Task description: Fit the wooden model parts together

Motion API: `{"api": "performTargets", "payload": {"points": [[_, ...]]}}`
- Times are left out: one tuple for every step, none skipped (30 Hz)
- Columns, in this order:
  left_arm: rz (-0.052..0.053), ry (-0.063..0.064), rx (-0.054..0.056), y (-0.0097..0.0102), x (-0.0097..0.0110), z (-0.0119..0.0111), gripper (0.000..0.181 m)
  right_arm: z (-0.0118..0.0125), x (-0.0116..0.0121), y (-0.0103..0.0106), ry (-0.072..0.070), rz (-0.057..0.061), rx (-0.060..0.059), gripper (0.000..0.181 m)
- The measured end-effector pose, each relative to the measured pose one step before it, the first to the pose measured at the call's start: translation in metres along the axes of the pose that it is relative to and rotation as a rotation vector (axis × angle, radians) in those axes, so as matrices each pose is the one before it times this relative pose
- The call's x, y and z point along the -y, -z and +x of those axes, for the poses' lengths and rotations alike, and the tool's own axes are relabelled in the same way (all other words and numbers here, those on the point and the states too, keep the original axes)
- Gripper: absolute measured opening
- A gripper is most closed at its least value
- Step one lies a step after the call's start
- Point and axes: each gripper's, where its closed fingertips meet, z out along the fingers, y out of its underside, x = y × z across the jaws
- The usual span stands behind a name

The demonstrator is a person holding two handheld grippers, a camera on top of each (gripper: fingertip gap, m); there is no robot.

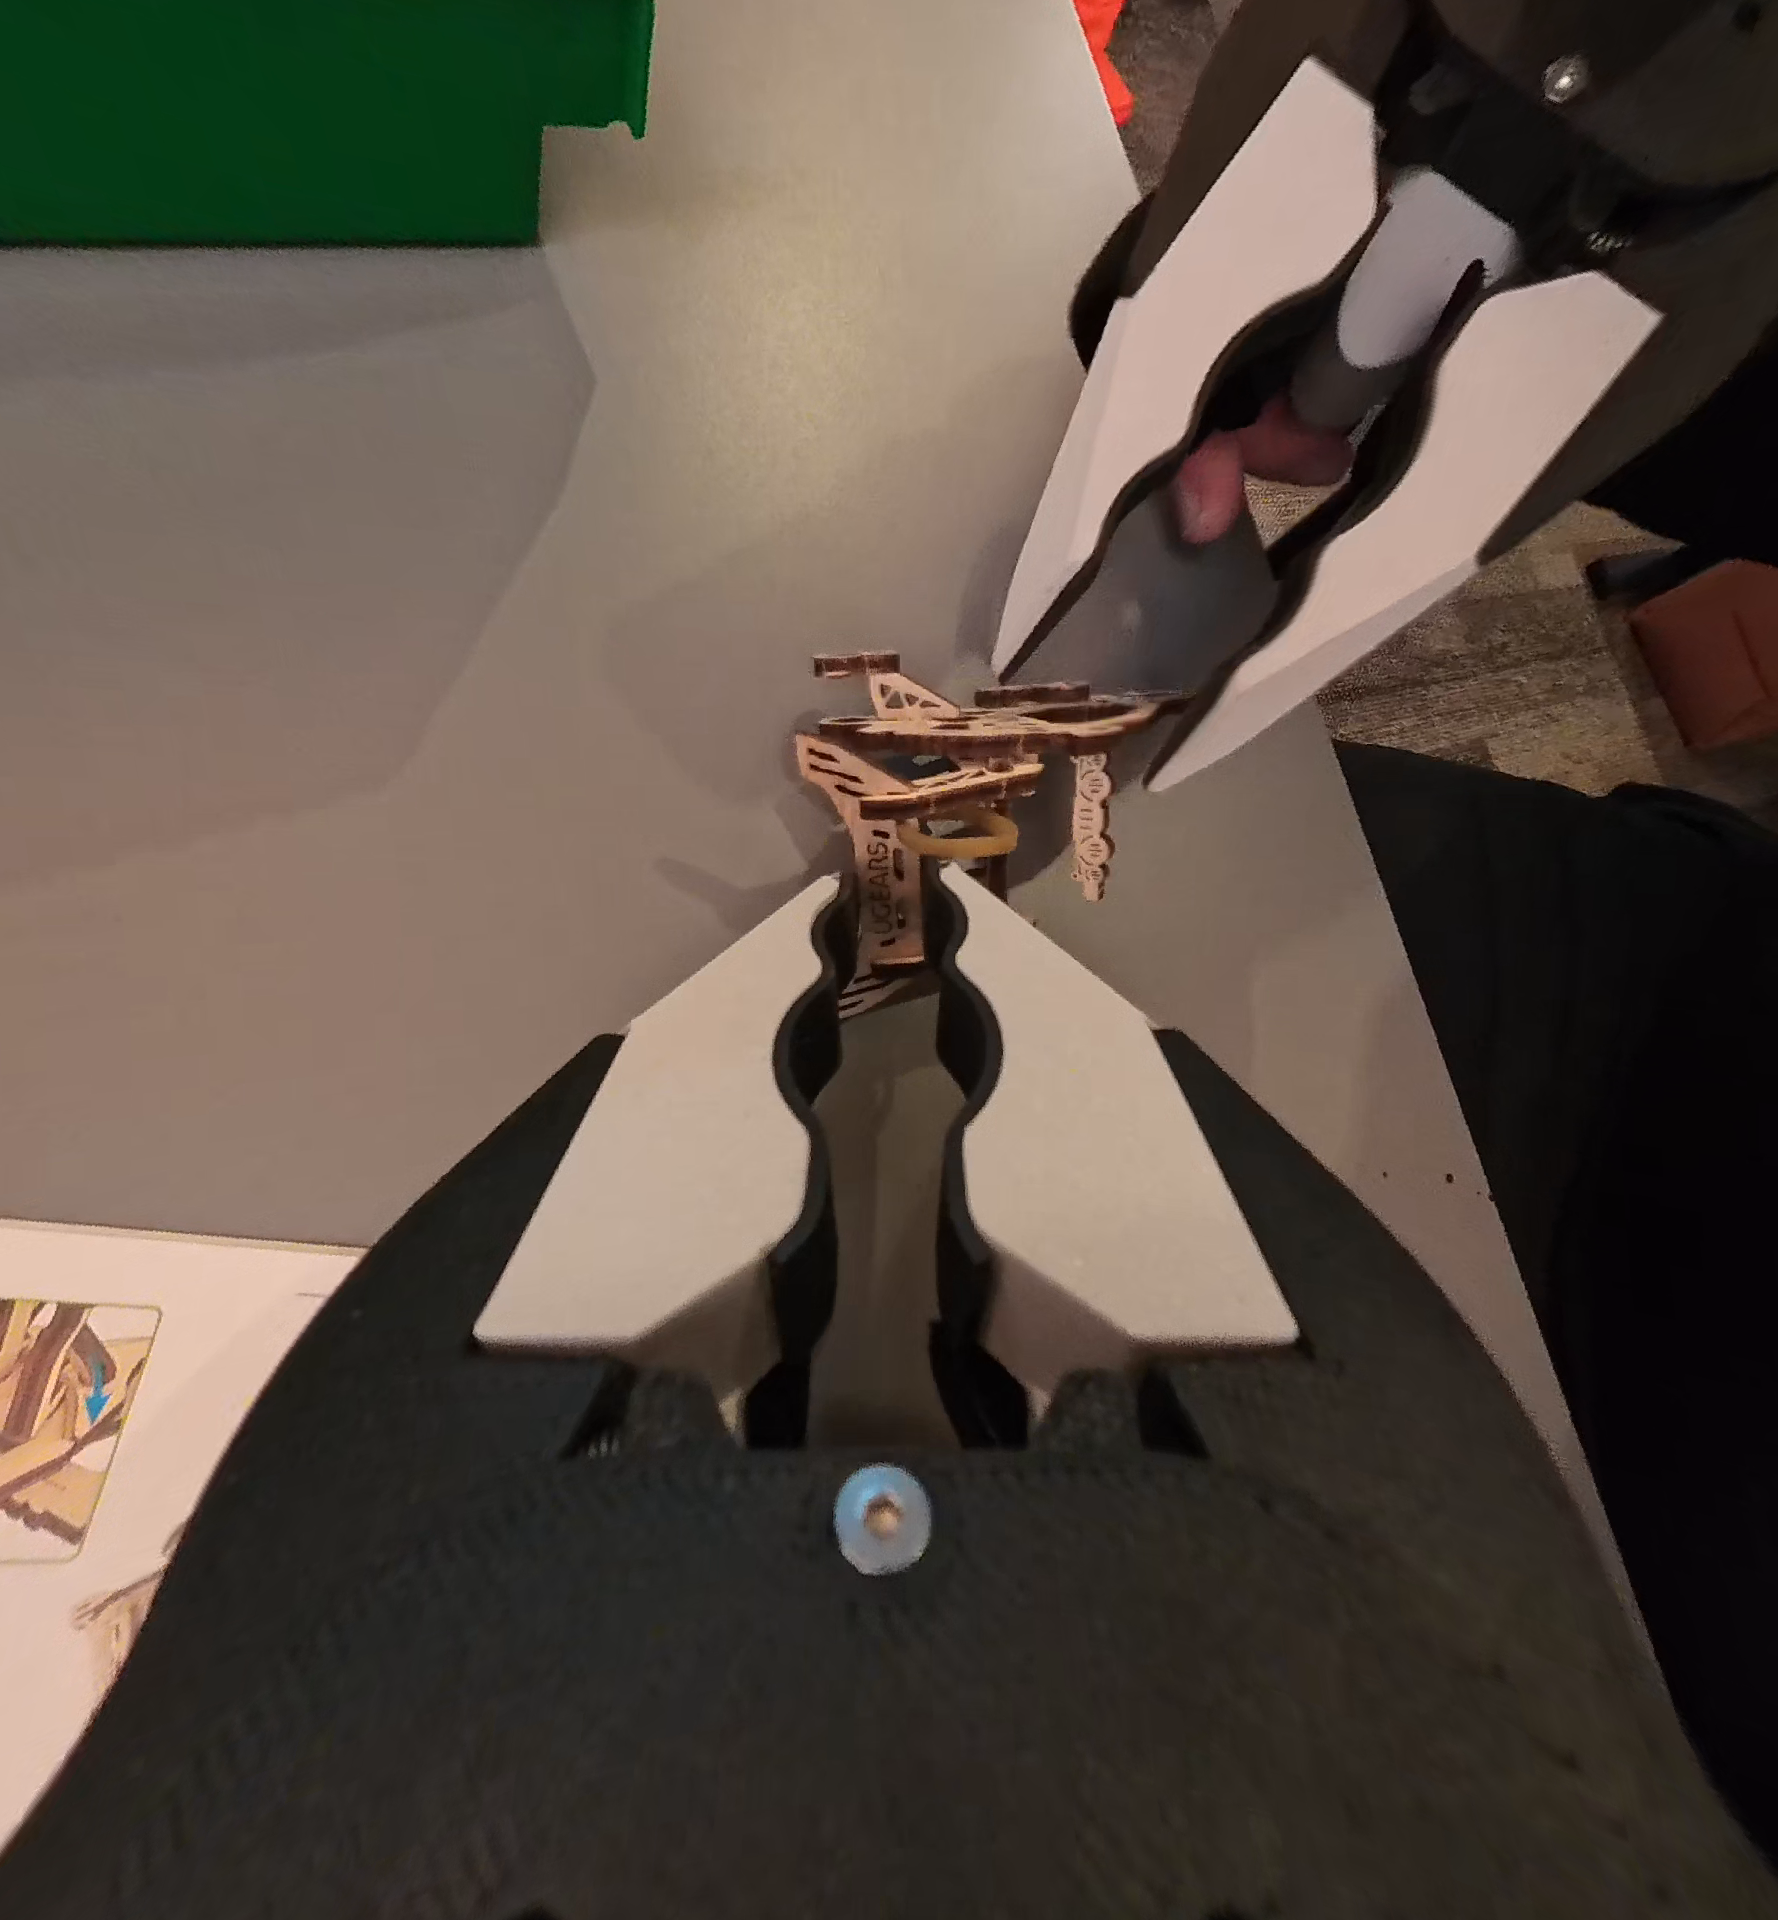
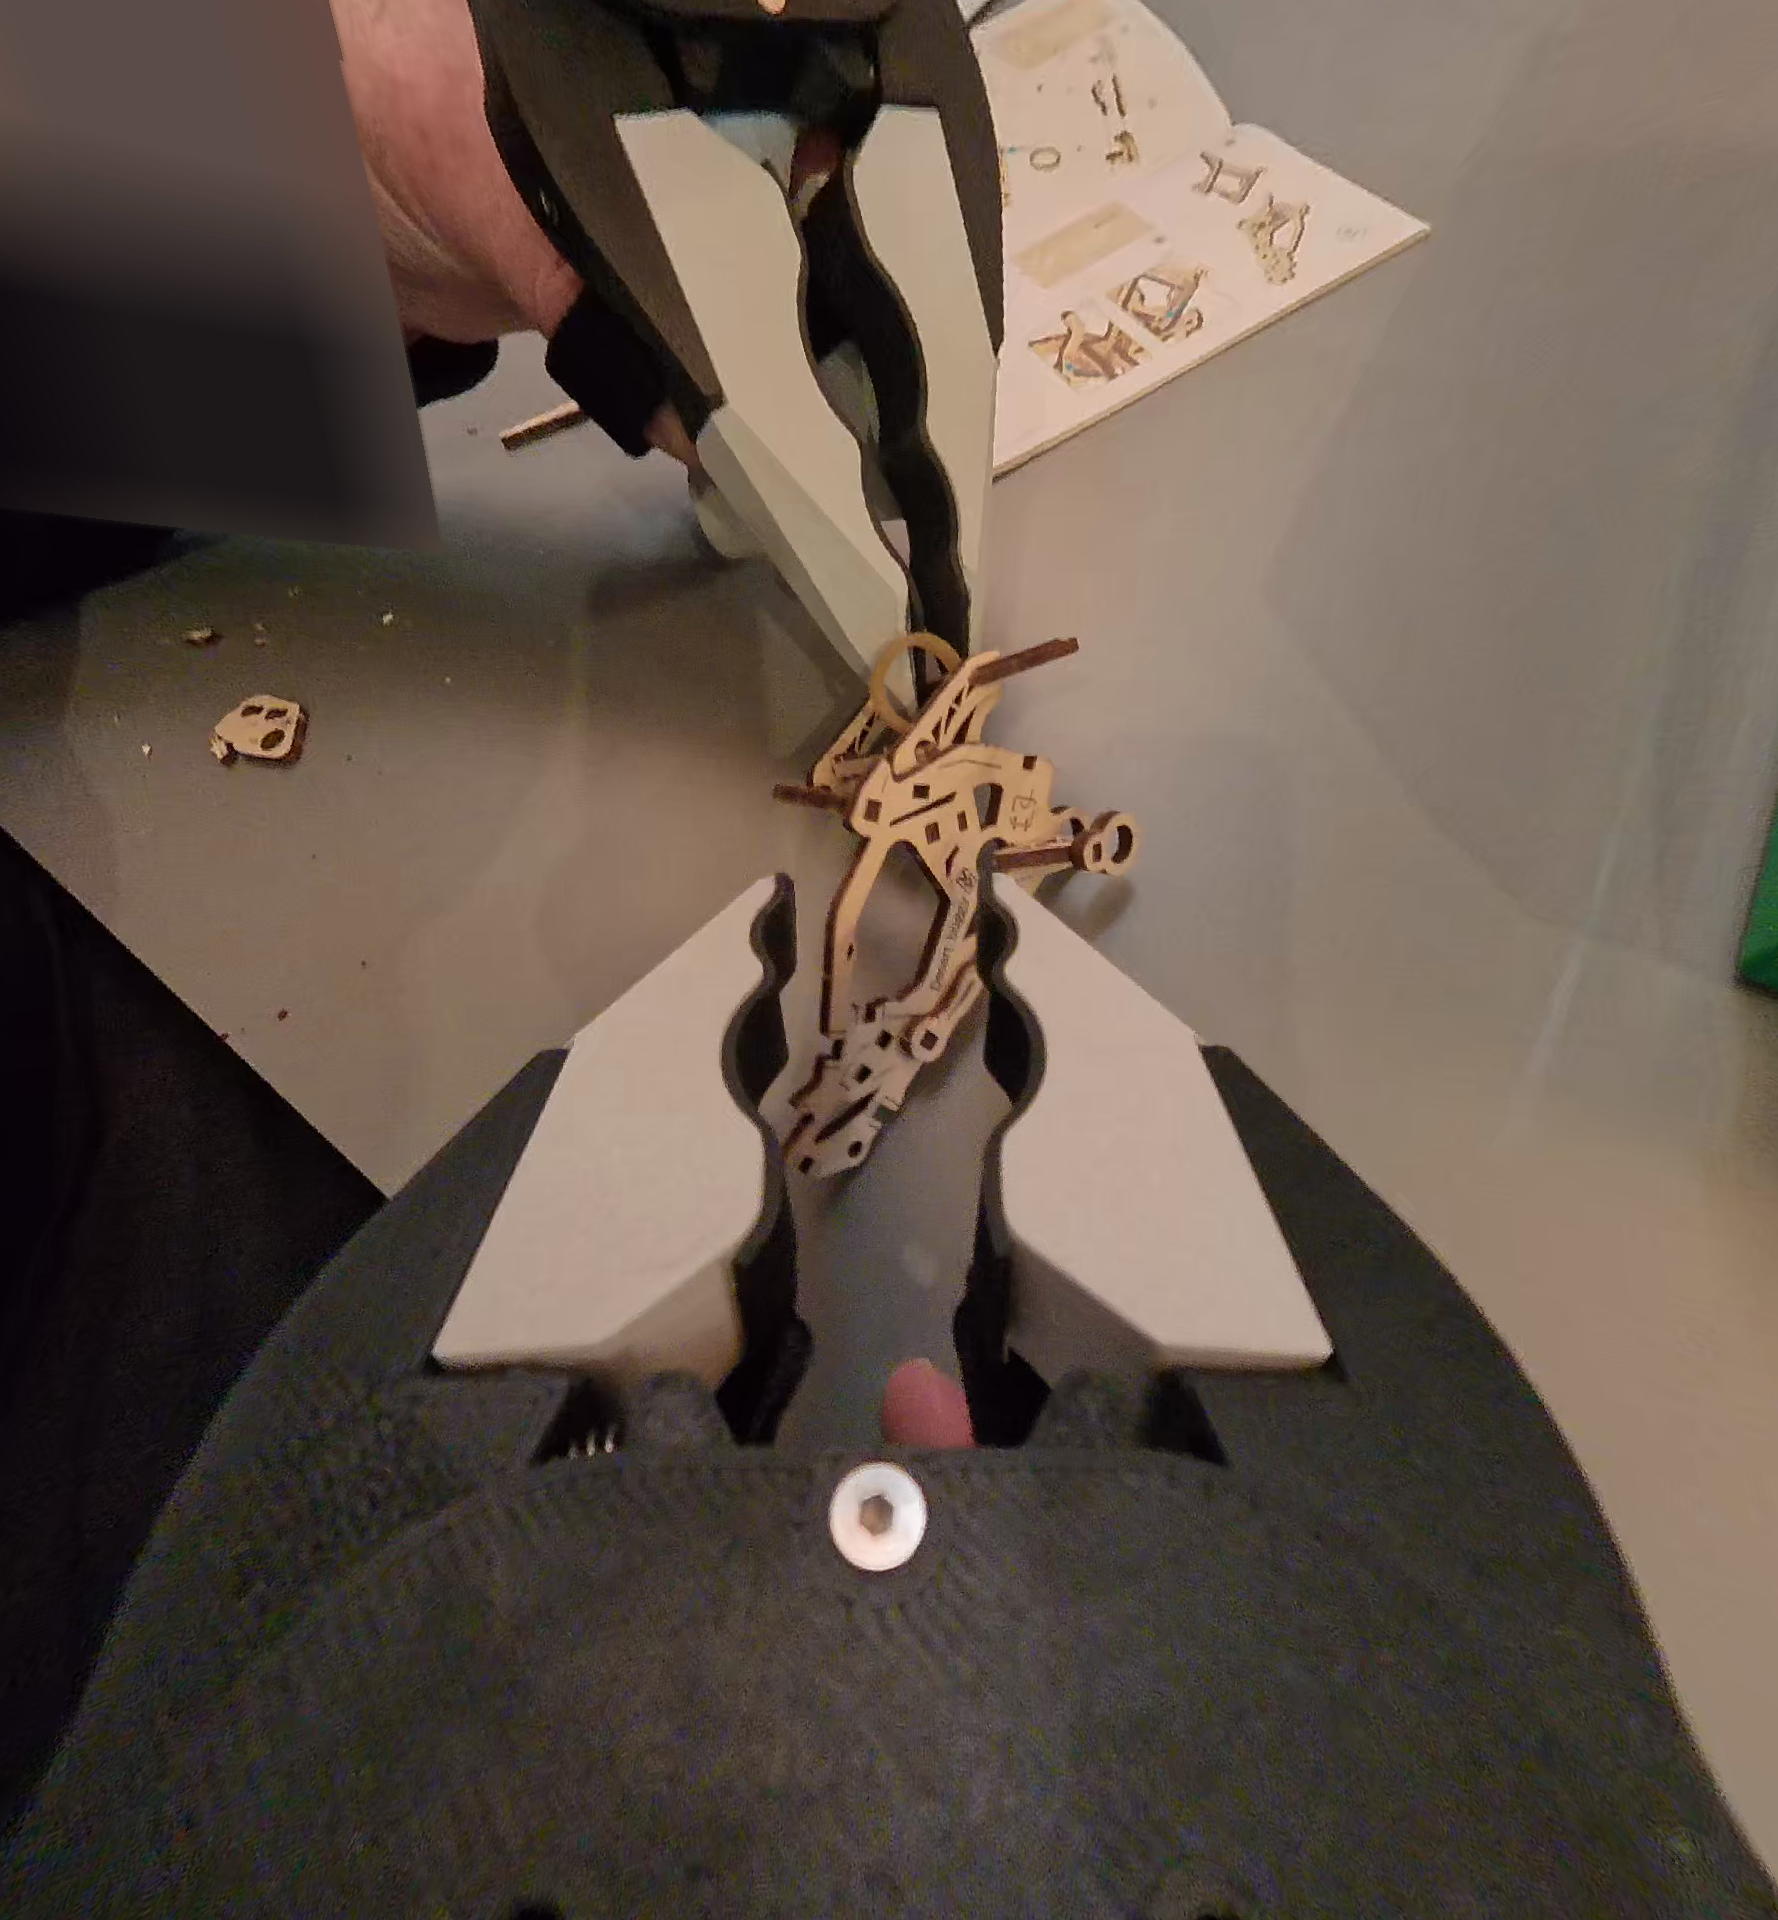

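A partly built wooden model [image 1: 947, 743] of laser-cut plywood, with a yellow rubber band [image 1: 968, 836] on it, is held above the grey table [image 1: 241, 623]. My left gripper [image 1: 893, 883] is shut on the model's lower upright piece. In the right wrist view it comes down from the top [image 2: 926, 675] and grips the model [image 2: 926, 831] near the rubber band [image 2: 916, 655]. My right gripper [image 2: 890, 909] is open, with the model's long flat arm lying between its fingers. In the left wrist view it reaches in from the upper right [image 1: 1082, 722], its jaws either side of the model's end.
An open instruction booklet [image 2: 1176, 239] lies on the table, also seen at lower left [image 1: 33, 1455]. A green box [image 1: 241, 104] stands at the back. A loose wooden piece [image 2: 261, 727], a small stick [image 2: 542, 426] and crumbs lie near the table edge by a person's dark clothing [image 1: 1643, 1143]. The gap from one gripper's tips to the other's is roughly 5 cm. My left gripper's tips are some 20 cm from the small stick [image 2: 542, 426].
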Motion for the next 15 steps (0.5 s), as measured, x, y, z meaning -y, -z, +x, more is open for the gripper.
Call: {"api": "performTargets", "payload": {"points": [[-0.0029,-0.0036,-0.0054,0.00008,-0.00037,0.00038,0.01,0.0004,-0.00291,-0.00072,-0.0061,-0.0103,0.0054,0.031],[-0.0025,0.0,-0.0047,0.00016,0.0,0.00002,0.01,-0.00054,-0.00132,-0.00126,-0.0041,0.0011,0.0073,0.03],[-0.0034,-0.0035,-0.0049,-0.00015,-0.00014,0.00026,0.01,-0.00139,-0.00023,-0.00177,-0.0037,0.0051,0.0095,0.029],[-0.0034,-0.0036,-0.0037,0.00004,-0.0001,0.00024,0.01,-0.00066,-0.0004,-0.00192,-0.0032,0.0002,0.003,0.028],[-0.0008,0.0012,0.0013,0.00049,0.00012,-0.00079,0.01,0.00061,0.0004,-0.00062,0.0,0.0028,-0.0054,0.027],[0.0002,-0.0013,-0.0012,0.00037,-0.00012,-0.00011,0.01,0.0005,0.0005,0.00022,-0.0015,0.003,-0.0043,0.025],[-0.0005,0.0013,-0.0052,0.00036,-0.00053,0.0002,0.01,0.0003,0.00019,0.00018,-0.0032,0.0025,-0.0013,0.024],[0.0005,0.0033,-0.0057,0.0004,-0.0004,0.00023,0.01,0.0003,-0.00017,-0.00003,-0.0047,0.0019,-0.0009,0.024],[-0.003,0.0025,-0.0104,0.00067,-0.00115,0.00074,0.01,0.00035,-0.00011,-0.00003,-0.0052,0.0011,-0.0014,0.023],[-0.0029,0.0023,-0.0098,0.0009,-0.00119,0.00057,0.01,0.00042,-0.00015,-0.00007,-0.0025,0.0,-0.003,0.023],[-0.0075,0.0014,-0.0013,0.00067,-0.0017,-0.00044,0.009,0.0004,0.00018,-0.00014,-0.0018,0.0014,-0.0048,0.022],[-0.0025,-0.0029,0.0043,0.00087,-0.00078,-0.00078,0.009,0.00043,0.00013,-0.0003,-0.0048,0.0008,-0.0028,0.022],[-0.0034,-0.0042,0.0002,0.00058,-0.00058,0.00004,0.009,0.00008,0.00021,-0.0002,-0.0053,0.0007,0.0002,0.022],[-0.0073,-0.0038,-0.0041,-0.00013,-0.00126,0.00083,0.009,0.00025,0.00039,-0.0001,-0.0059,0.0013,0.0005,0.022],[0.0004,0.0003,0.0044,-0.00069,0.0001,-0.00054,0.009,-0.00015,0.00025,-0.00019,-0.0025,0.0012,0.0001,0.022]]}}
